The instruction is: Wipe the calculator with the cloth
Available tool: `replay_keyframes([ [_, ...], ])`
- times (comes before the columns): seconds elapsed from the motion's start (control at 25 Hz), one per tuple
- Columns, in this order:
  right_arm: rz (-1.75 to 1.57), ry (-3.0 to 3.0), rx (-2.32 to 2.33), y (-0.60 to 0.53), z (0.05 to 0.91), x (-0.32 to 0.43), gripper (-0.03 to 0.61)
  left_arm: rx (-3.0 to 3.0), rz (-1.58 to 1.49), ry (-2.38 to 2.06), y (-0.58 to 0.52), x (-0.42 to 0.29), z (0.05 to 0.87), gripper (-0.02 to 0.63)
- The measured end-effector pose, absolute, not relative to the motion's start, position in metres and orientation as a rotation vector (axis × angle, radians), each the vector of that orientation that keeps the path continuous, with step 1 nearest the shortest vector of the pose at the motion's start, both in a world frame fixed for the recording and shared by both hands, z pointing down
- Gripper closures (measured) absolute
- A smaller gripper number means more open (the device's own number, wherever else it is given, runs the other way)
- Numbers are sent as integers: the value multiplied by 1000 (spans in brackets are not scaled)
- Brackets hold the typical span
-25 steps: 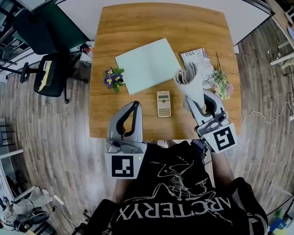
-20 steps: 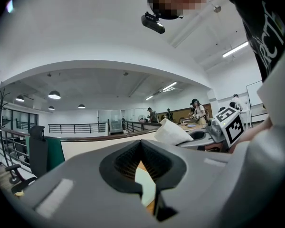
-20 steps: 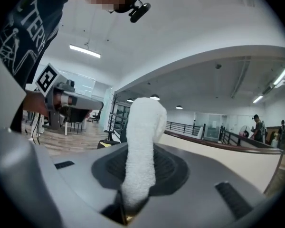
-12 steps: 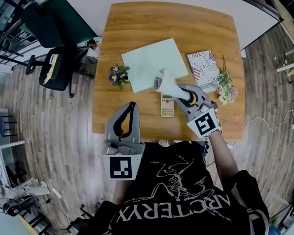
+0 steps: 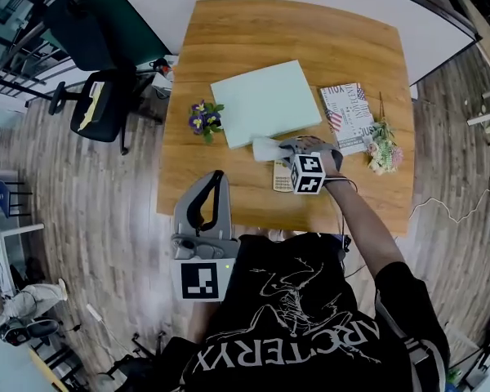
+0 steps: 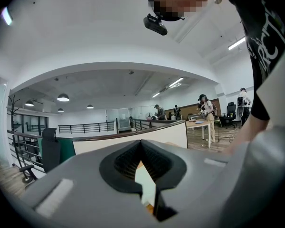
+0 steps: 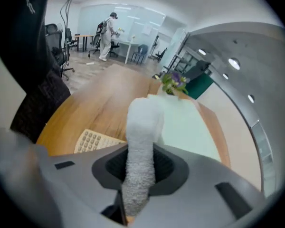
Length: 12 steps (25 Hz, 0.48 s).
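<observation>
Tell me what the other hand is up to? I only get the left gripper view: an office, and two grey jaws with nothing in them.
Observer: The right gripper is shut on a rolled white cloth.
Operator: Is it on the calculator?
Observer: The calculator lies beside the gripper, and the cloth's free end reaches the edge of a pale green mat. I cannot tell whether cloth and calculator touch.
Operator: And where is my gripper?
Observer: The left gripper hangs over the table's near edge, apart from the calculator.
</observation>
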State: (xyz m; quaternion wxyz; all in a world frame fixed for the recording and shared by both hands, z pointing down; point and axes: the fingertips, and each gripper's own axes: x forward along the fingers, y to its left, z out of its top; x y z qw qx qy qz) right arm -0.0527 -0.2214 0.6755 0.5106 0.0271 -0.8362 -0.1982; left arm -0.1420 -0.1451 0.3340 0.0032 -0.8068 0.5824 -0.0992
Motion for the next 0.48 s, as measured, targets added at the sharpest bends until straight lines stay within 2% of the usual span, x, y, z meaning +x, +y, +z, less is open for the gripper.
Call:
replay_keyframes([
  [0.16, -383, -1937, 60, -223, 721, -41, 488, -2513, -336, 1845, -140, -148, 335, 604],
  [0.48, -362, -1940, 69, -222, 725, -43, 488, -2520, -328, 1828, -141, -148, 336, 604],
])
